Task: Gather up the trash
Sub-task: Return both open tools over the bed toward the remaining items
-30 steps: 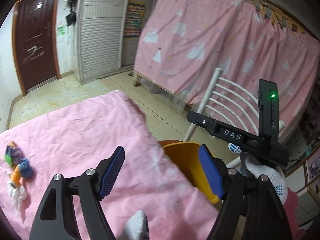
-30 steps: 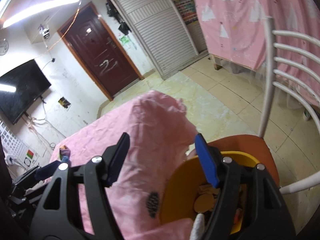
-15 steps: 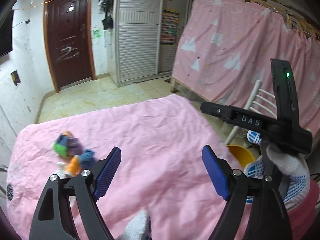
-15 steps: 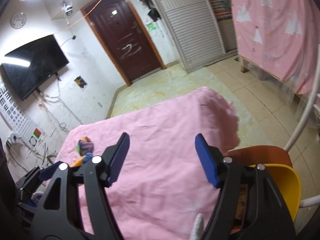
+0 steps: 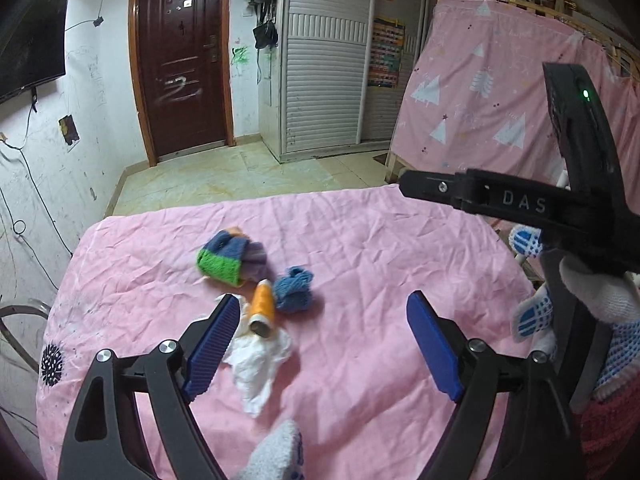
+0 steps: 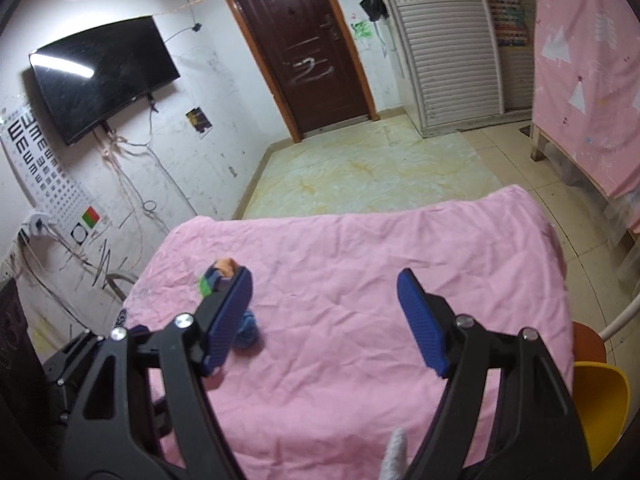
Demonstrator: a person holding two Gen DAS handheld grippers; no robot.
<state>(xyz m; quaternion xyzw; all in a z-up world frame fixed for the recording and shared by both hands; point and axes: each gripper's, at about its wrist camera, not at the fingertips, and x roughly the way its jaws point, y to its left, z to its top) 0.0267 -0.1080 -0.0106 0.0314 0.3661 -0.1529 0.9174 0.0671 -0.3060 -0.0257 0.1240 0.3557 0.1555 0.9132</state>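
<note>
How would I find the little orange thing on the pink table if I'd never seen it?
Look at the table with the pink cloth and find the small pile of trash near its middle. The orange thread spool lies on a crumpled white tissue, beside a blue yarn ball. It is the only smooth, orange, tube-shaped thing there; its neighbours are soft and fuzzy.

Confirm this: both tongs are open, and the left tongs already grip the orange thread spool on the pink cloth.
Not quite. The left tongs grip nothing: the left wrist view shows the orange thread spool lying free on crumpled white tissue. Both tongs, including the right tongs, are open over the pink cloth.
</note>
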